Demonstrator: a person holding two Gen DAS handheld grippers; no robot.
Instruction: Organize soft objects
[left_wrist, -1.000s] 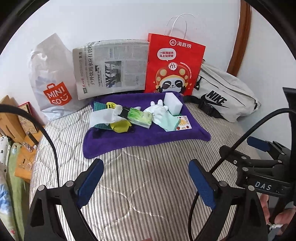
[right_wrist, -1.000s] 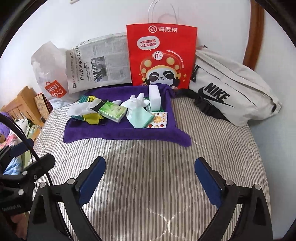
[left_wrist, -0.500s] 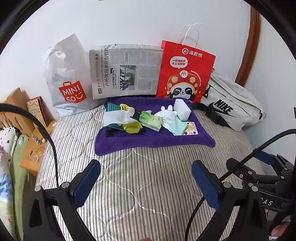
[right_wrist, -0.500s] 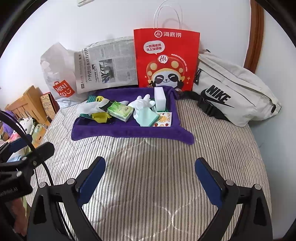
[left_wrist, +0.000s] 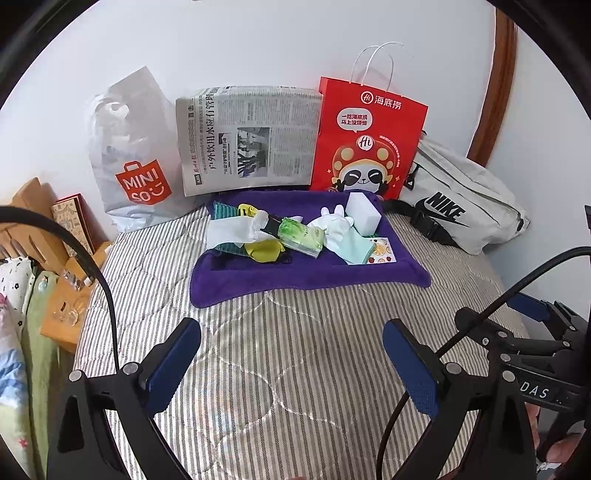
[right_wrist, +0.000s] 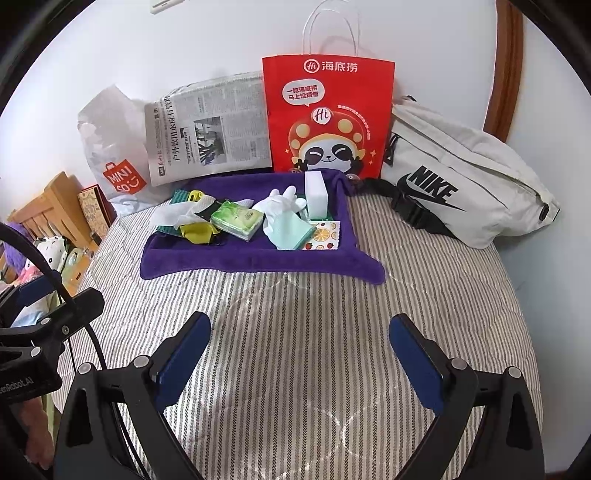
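A purple towel (left_wrist: 306, 277) (right_wrist: 258, 264) lies on the striped bed and carries a heap of small soft things. On it are a white sponge block (left_wrist: 364, 214) (right_wrist: 316, 197), white and mint gloves (left_wrist: 343, 236) (right_wrist: 284, 218), a green tissue pack (left_wrist: 301, 236) (right_wrist: 236, 219), a yellow cloth (left_wrist: 264, 251) and a fruit-print sheet (right_wrist: 323, 236). My left gripper (left_wrist: 291, 360) hangs open over bare bedding well short of the towel. My right gripper (right_wrist: 299, 352) is open too, with nothing between its fingers.
Against the wall stand a Miniso plastic bag (left_wrist: 133, 155), a folded newspaper (left_wrist: 247, 140), a red paper bag (left_wrist: 365, 140) and a grey Nike pouch (right_wrist: 461, 181). Wooden furniture (left_wrist: 33, 229) and bedding sit at the left edge. Striped quilt (right_wrist: 295, 302) spreads before the towel.
The left view has shifted, so the towel and bags now sit further right and lower in frame. The left jaws stand a little wider. The right view rose slightly.
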